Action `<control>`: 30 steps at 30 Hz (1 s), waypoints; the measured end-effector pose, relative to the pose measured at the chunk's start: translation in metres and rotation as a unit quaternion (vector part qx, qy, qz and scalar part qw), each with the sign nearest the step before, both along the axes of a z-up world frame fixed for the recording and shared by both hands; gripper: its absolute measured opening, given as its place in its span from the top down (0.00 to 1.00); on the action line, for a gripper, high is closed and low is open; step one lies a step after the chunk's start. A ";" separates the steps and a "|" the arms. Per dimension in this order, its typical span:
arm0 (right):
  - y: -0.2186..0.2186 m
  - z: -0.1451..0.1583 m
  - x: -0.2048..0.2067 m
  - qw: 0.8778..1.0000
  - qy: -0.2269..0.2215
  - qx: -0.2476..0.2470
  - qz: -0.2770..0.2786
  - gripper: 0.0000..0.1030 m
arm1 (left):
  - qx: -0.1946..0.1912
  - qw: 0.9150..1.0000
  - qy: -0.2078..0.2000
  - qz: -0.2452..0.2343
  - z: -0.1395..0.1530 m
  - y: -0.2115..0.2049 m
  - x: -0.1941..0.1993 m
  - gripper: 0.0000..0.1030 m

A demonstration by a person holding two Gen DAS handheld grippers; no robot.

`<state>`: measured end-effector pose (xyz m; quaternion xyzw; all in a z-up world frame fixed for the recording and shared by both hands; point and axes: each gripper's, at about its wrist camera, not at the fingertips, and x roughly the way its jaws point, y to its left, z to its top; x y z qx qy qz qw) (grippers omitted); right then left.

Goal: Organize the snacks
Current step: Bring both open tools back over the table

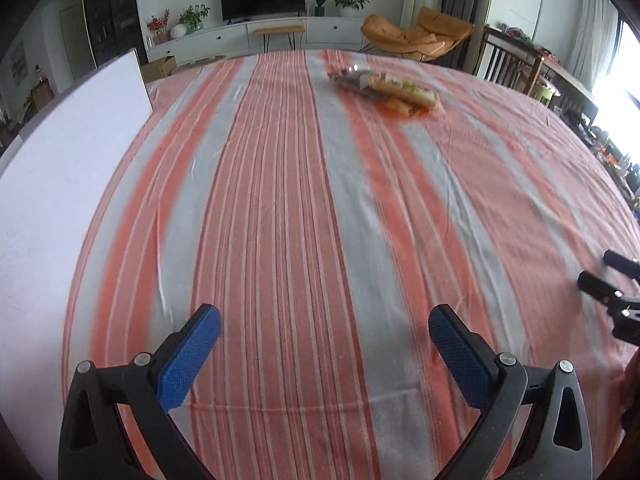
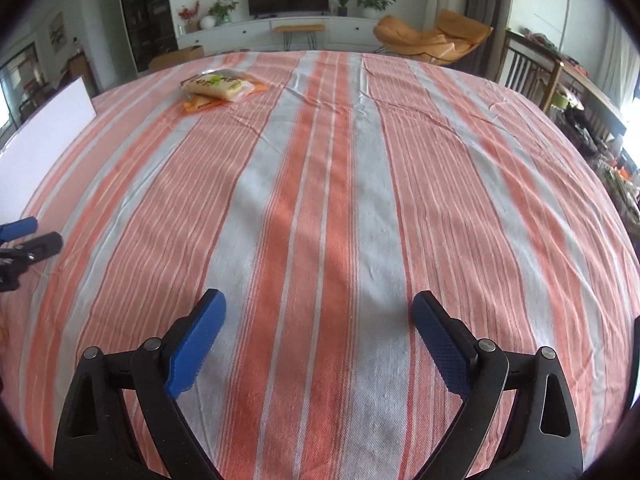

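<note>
Reaching well means carrying one gripper across the striped cloth (image 1: 280,200) with its fingers kept wide. Left wrist view: left gripper (image 1: 324,324) spread wide, empty; snack packets (image 1: 386,90) far off at 1 o'clock. Right wrist view: right gripper (image 2: 320,312) spread wide, empty; packets (image 2: 218,88) far off at 11 o'clock.
</note>
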<state>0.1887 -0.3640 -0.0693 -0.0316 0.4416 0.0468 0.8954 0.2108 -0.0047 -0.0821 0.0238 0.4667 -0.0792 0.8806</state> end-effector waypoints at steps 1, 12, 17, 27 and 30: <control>0.000 0.000 0.000 1.000 0.000 0.000 0.000 0.07 | 0.009 1.000 -0.003 -0.005 -0.002 -0.003 -0.002 0.00; 0.001 -0.001 0.001 1.000 0.000 0.000 0.000 0.07 | 0.008 1.000 -0.009 -0.013 -0.001 -0.003 -0.004 0.00; 0.001 -0.001 0.001 1.000 0.000 0.001 0.000 0.07 | 0.009 1.000 -0.009 -0.013 -0.001 -0.003 -0.004 0.00; 0.001 -0.001 0.001 1.000 0.000 0.001 0.000 0.07 | 0.008 1.000 -0.009 -0.012 -0.001 -0.003 -0.004 0.00; 0.001 -0.001 0.001 1.000 0.000 0.001 0.000 0.07 | 0.008 1.000 -0.009 -0.012 -0.001 -0.003 -0.004 0.00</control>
